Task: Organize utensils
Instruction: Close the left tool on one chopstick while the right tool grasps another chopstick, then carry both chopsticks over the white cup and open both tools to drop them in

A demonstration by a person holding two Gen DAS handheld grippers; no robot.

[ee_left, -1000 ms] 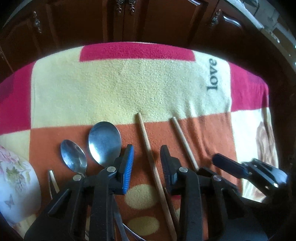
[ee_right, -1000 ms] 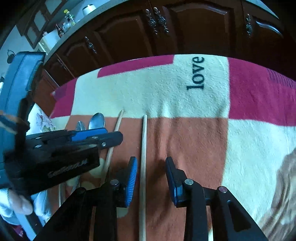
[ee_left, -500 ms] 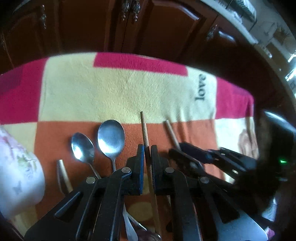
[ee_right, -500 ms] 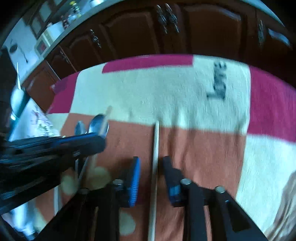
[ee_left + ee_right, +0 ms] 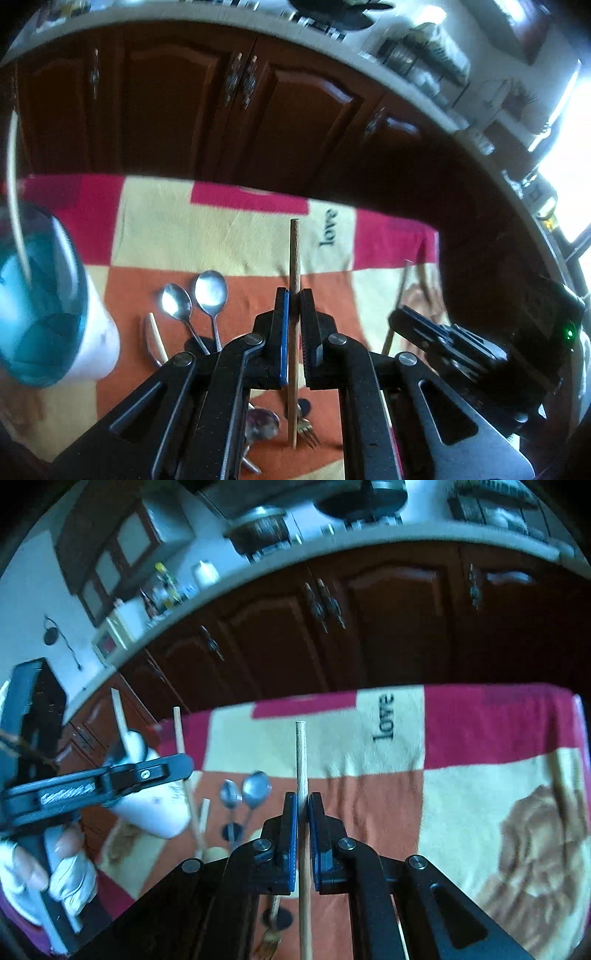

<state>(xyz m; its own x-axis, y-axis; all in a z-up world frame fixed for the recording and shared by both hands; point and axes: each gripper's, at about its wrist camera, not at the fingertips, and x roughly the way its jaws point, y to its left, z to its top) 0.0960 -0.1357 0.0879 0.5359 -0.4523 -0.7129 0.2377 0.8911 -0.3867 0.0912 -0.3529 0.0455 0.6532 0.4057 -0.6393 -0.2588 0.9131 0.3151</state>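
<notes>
My left gripper (image 5: 294, 297) is shut on a wooden chopstick (image 5: 294, 254), which sticks out past the pads, lifted off the checked blanket (image 5: 207, 236). My right gripper (image 5: 302, 803) holds a second chopstick (image 5: 301, 757) the same way, its jaws closing tight on it. Two metal spoons (image 5: 210, 291) lie side by side on the orange square, left of the left gripper. A fork (image 5: 306, 432) lies below it. In the right wrist view the left gripper (image 5: 110, 779) hangs at the left with its chopstick (image 5: 181, 738).
A white cup (image 5: 99, 343) with a blue inside stands at the blanket's left edge, with a stick in it. A pale handle (image 5: 155, 343) lies by the spoons. Dark wooden cabinets (image 5: 369, 627) stand behind. A gloved hand (image 5: 70, 878) grips the left tool.
Both grippers closed on the chopsticks that lay between their open jaws and rose with them off the blanket. The views tilted up, bringing the cup and counter into sight.
</notes>
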